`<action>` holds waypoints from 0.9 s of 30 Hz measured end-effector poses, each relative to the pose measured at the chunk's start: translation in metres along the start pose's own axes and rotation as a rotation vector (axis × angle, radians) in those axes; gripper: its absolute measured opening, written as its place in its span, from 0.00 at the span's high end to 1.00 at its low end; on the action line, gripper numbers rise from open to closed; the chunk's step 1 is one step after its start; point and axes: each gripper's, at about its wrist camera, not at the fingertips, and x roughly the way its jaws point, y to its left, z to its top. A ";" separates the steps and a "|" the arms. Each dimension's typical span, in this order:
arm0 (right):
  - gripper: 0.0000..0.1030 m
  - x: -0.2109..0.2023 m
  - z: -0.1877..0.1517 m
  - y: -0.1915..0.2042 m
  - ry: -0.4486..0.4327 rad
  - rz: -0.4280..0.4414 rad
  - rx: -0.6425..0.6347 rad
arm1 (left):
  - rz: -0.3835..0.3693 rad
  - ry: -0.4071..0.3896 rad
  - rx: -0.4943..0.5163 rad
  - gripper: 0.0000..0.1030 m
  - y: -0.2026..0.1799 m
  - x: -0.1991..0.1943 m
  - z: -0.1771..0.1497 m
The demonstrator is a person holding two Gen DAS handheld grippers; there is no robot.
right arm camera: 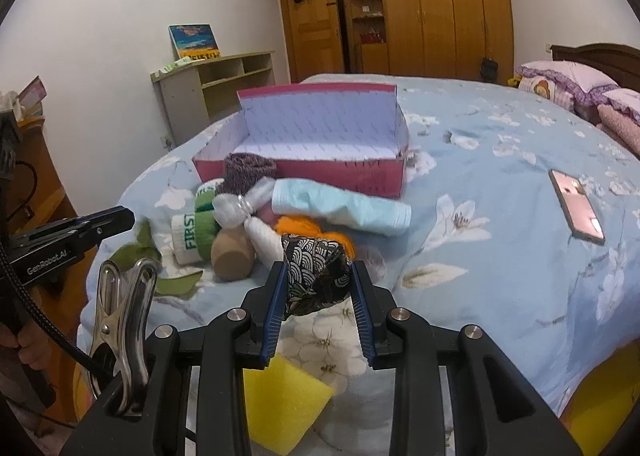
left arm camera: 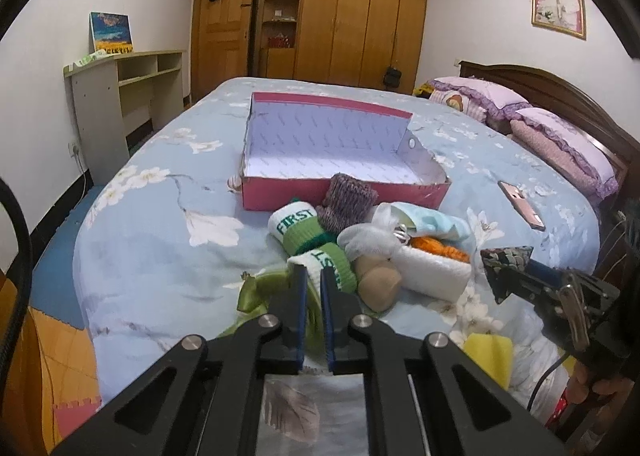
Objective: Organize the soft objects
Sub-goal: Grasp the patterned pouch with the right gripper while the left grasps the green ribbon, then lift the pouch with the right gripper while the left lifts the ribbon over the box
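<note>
Socks (left arm camera: 304, 232) all outside pink box (left arm camera: 344, 192); your right gripper (right arm camera: 320, 276) clamps patterned bundle (right arm camera: 316, 276), left gripper (left arm camera: 314, 288) closed, apparently empty

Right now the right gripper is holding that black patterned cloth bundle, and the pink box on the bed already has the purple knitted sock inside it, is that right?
Not quite. The right gripper does hold the black patterned cloth bundle, but the pink box is empty. The purple knitted sock lies outside it, against its front wall, as the left wrist view shows.
</note>
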 end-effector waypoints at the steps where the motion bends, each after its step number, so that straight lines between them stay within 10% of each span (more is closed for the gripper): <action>1: 0.68 -0.001 0.001 0.000 -0.003 0.001 -0.002 | 0.003 0.001 0.002 0.93 0.000 0.000 0.000; 5: 0.68 -0.001 0.000 0.001 0.002 0.013 0.001 | 0.021 0.031 0.016 0.91 0.001 0.004 -0.005; 11: 0.68 0.002 -0.002 0.000 0.011 0.022 0.007 | 0.042 0.062 0.024 0.49 0.000 0.013 -0.009; 27: 0.68 0.011 -0.002 -0.004 0.035 0.036 0.019 | 0.054 0.148 0.030 0.48 0.010 0.059 -0.015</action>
